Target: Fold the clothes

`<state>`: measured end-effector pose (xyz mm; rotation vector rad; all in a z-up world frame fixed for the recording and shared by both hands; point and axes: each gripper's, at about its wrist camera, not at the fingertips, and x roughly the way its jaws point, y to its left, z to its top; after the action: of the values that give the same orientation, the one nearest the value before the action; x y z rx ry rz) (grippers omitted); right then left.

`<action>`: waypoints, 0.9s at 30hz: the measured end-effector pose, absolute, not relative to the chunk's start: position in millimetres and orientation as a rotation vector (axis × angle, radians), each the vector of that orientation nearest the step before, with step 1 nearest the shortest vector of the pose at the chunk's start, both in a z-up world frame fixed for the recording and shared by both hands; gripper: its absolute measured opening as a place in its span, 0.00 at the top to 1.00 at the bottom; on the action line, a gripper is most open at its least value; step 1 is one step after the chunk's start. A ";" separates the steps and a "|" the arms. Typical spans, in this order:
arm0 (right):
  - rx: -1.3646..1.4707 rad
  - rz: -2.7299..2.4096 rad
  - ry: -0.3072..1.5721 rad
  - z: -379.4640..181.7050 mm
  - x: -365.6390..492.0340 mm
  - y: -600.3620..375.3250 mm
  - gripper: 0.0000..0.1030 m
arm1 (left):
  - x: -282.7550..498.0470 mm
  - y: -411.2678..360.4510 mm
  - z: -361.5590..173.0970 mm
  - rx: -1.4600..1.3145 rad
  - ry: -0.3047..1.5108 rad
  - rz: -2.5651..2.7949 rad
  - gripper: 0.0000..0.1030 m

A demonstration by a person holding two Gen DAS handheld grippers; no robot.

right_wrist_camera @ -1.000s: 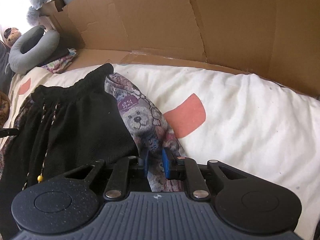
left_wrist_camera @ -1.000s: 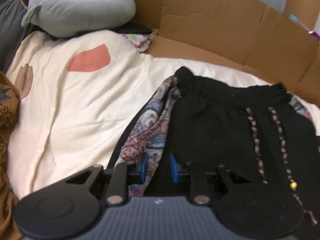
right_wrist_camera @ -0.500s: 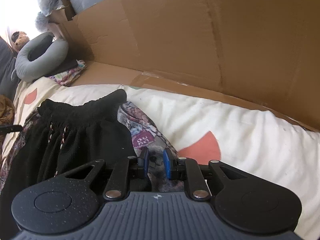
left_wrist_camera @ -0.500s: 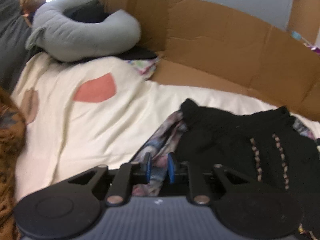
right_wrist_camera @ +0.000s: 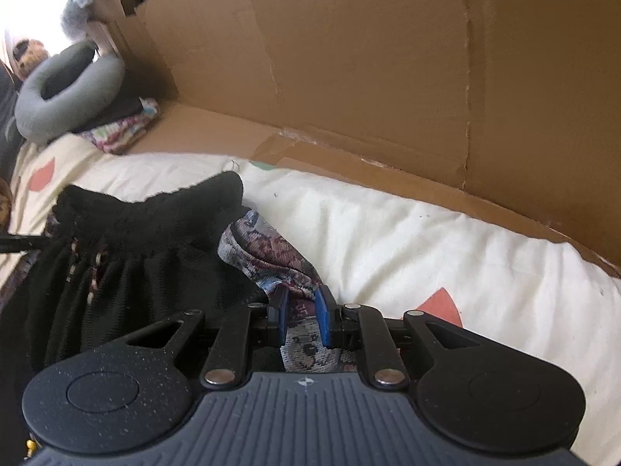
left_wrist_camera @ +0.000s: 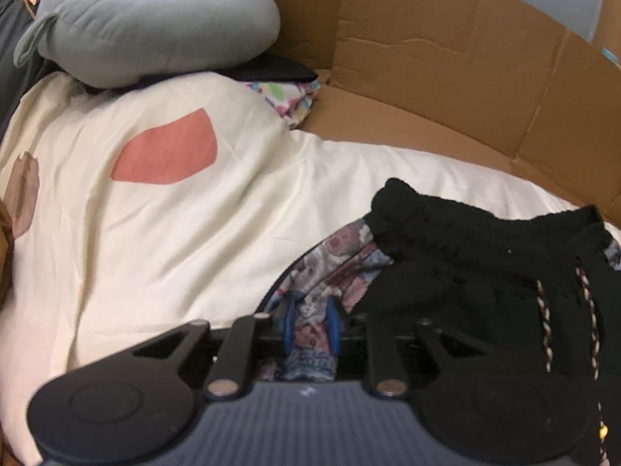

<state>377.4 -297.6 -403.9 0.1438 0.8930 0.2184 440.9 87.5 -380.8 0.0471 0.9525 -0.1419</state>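
A black garment with an elastic waistband and braided drawstrings lies on a cream bedspread. Its inside is a patterned bear-print fabric that shows along both side edges. My left gripper is shut on the patterned edge at the garment's left side. At the opposite side, my right gripper is shut on the patterned edge there. Both blue-padded jaws pinch a fold of cloth. The waistband points away from me, toward the cardboard.
A cardboard wall rings the far side of the cream bedspread. A grey neck pillow rests on dark items and a colourful folded cloth at the far left.
Both grippers have moved forward toward the cardboard with the cloth edges in them. The garment's waistband has bunched up and sits closer to both cameras than before.
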 end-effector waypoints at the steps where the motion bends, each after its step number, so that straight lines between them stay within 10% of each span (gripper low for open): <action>1: 0.139 0.220 0.892 -403.1 378.8 -297.2 0.79 | 440.6 86.0 -378.9 0.058 0.953 -0.141 0.80; 6: 0.126 0.239 0.880 -396.9 384.1 -296.9 0.73 | 431.9 81.2 -356.4 0.077 0.896 -0.192 0.76; 9: 0.103 0.281 0.882 -392.3 386.5 -291.9 0.46 | 432.1 78.2 -348.4 0.103 0.880 -0.223 0.63; 21: -0.089 0.352 0.937 -408.0 418.1 -247.6 0.34 | 464.8 59.3 -375.7 0.173 0.936 -0.265 0.37; 25: -0.108 0.377 0.949 -410.3 430.0 -237.1 0.33 | 470.9 58.6 -380.2 0.161 0.943 -0.287 0.41; 27: -0.118 0.393 0.946 -412.1 431.2 -235.2 0.34 | 470.3 57.0 -379.8 0.150 0.942 -0.324 0.64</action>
<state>431.2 -235.2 -412.1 -0.1175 0.9459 0.3929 470.3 57.0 -379.8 0.1505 0.9422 -0.3242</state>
